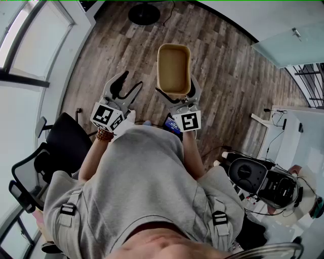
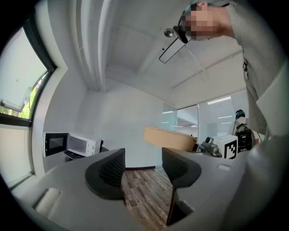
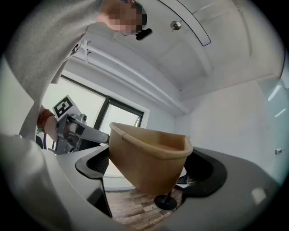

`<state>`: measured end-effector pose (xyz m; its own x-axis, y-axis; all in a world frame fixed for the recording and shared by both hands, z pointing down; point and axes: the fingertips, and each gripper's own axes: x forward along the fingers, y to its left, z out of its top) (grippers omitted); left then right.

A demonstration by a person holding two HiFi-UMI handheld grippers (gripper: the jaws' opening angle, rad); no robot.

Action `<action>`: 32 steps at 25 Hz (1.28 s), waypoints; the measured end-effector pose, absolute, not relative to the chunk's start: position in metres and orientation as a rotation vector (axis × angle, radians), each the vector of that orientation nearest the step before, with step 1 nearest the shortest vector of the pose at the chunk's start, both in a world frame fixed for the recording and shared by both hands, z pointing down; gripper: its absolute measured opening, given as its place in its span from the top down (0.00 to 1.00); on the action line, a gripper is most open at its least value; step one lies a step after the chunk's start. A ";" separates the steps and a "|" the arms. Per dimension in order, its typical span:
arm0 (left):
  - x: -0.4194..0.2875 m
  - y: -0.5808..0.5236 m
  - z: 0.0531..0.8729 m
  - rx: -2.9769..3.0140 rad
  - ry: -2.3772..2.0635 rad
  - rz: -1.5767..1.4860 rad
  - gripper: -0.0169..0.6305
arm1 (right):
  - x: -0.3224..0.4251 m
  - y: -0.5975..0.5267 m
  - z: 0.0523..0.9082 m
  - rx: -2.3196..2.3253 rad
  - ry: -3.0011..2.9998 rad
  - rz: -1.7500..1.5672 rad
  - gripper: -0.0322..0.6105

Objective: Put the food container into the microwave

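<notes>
Right gripper view: food container [image 3: 149, 153] clamped betw. right gripper [image 3: 149, 170] jaws; left gripper [image 2: 143, 169] jaws apart.

A wood-plank floor [image 1: 228, 60] fills the middle of the head view. A black office chair [image 1: 55, 146] stands at its left edge, beside a tall window [image 1: 30, 45] with a dark frame. At the top sits a round black stand base [image 1: 144, 13]. To the right are a frosted glass panel [image 1: 288, 43] and a white tabletop [image 1: 298, 136]. Below it is a black machine [image 1: 258, 179] with cables [image 1: 238, 152] trailing near.
</notes>
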<state>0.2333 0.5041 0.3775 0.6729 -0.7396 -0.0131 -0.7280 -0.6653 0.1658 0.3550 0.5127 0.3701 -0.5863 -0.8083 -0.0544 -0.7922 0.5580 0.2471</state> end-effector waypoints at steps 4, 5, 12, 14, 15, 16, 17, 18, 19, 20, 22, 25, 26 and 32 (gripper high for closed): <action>0.230 0.502 0.379 2.733 -1.220 -0.114 0.61 | 0.351 0.508 0.371 1.407 -2.723 -0.367 0.12; 0.227 0.502 0.380 2.732 -1.221 -0.112 0.61 | 0.349 0.507 0.373 1.404 -2.724 -0.356 0.12; 0.205 0.498 0.389 2.709 -1.254 -0.103 0.61 | 0.327 0.503 0.376 1.354 -2.774 -0.333 0.11; 0.199 0.496 0.390 2.703 -1.265 -0.106 0.61 | 0.322 0.501 0.376 1.340 -2.778 -0.338 0.11; 0.197 0.495 0.390 2.701 -1.271 -0.107 0.61 | 0.319 0.499 0.377 1.334 -2.779 -0.337 0.11; 0.195 0.493 0.390 2.699 -1.276 -0.107 0.61 | 0.318 0.497 0.377 1.328 -2.781 -0.332 0.11; 0.193 0.490 0.390 2.697 -1.282 -0.107 0.61 | 0.316 0.494 0.377 1.322 -2.785 -0.325 0.11; 0.192 0.488 0.390 2.694 -1.287 -0.108 0.61 | 0.314 0.491 0.377 1.316 -2.791 -0.318 0.11; 0.190 0.485 0.390 2.691 -1.292 -0.108 0.61 | 0.312 0.487 0.377 1.308 -2.797 -0.313 0.11; 0.189 0.482 0.390 2.688 -1.296 -0.108 0.61 | 0.311 0.484 0.377 1.299 -2.800 -0.312 0.11; 0.187 0.475 0.389 2.683 -1.306 -0.106 0.61 | 0.307 0.477 0.377 1.281 -2.807 -0.306 0.11; 0.181 0.466 0.389 2.682 -1.321 -0.103 0.61 | 0.299 0.466 0.379 1.258 -2.818 -0.287 0.11; 0.178 0.464 0.389 2.684 -1.326 -0.102 0.61 | 0.296 0.463 0.380 1.250 -2.821 -0.281 0.11; 0.158 0.445 0.384 2.693 -1.355 -0.114 0.61 | 0.274 0.443 0.378 1.225 -2.854 -0.266 0.12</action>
<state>0.1581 0.4452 0.3842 0.5950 -0.8036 -0.0112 -0.7942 -0.5901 0.1449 0.2745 0.4435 0.3778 -0.6908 -0.7217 -0.0446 -0.7175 0.6765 0.1659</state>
